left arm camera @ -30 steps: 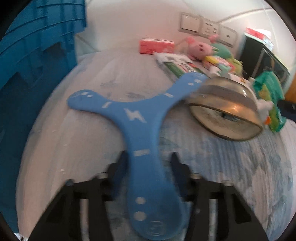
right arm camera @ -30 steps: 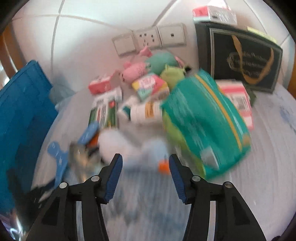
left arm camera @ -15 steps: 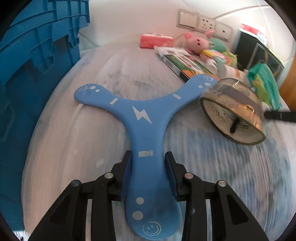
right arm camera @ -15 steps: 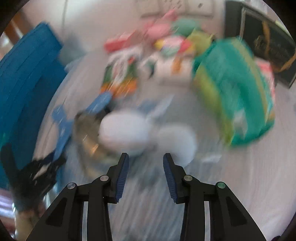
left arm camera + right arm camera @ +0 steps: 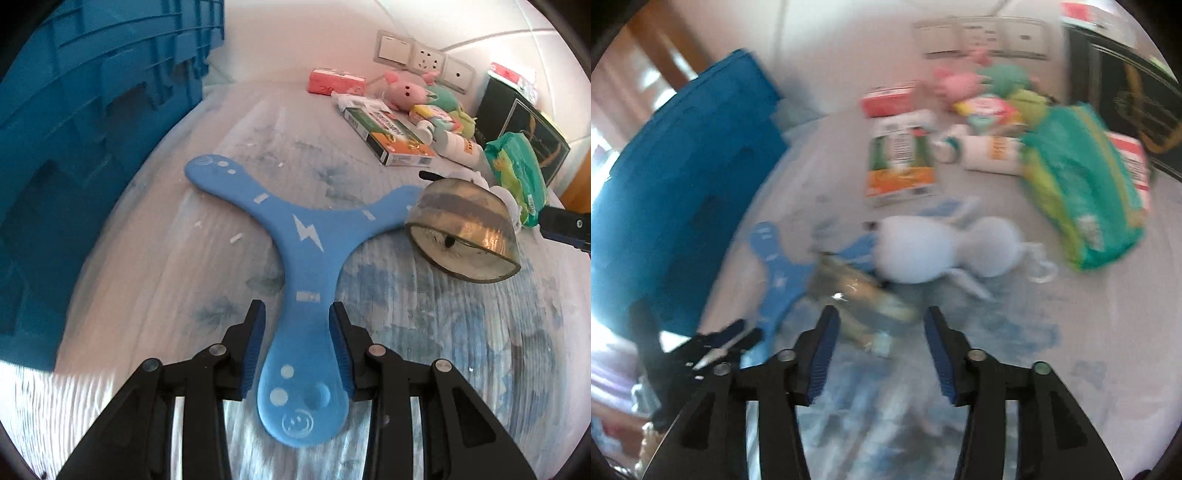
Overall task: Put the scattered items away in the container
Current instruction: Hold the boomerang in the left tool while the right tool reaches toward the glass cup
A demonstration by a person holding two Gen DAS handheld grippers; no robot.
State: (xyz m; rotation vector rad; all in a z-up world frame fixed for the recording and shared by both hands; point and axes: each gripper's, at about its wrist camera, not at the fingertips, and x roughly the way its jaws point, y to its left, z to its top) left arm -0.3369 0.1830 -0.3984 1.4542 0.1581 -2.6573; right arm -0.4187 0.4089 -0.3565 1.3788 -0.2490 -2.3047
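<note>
**Boomerang gripped, crate alongside**

Left wrist view: the left gripper (image 5: 297, 334) is clamped on one arm of the blue three-armed boomerang (image 5: 308, 236) on the bedsheet (image 5: 424, 314), beside the blue crate (image 5: 74, 147).

Right wrist view: the right gripper (image 5: 882, 343), jaws just widened, holds nothing; a clear bowl (image 5: 857, 291) lies ahead.

Matt blue foam-like boomerang (image 5: 303, 236) lies flat on a ribbed, woven cloth cover (image 5: 424, 317), soft and printed. Beside it a glossy clear plastic tub (image 5: 461, 229), scuffed and cloudy. The crate (image 5: 74, 129) shows hard moulded blue plastic; a cardboard box (image 5: 388, 129) looks smooth.
</note>
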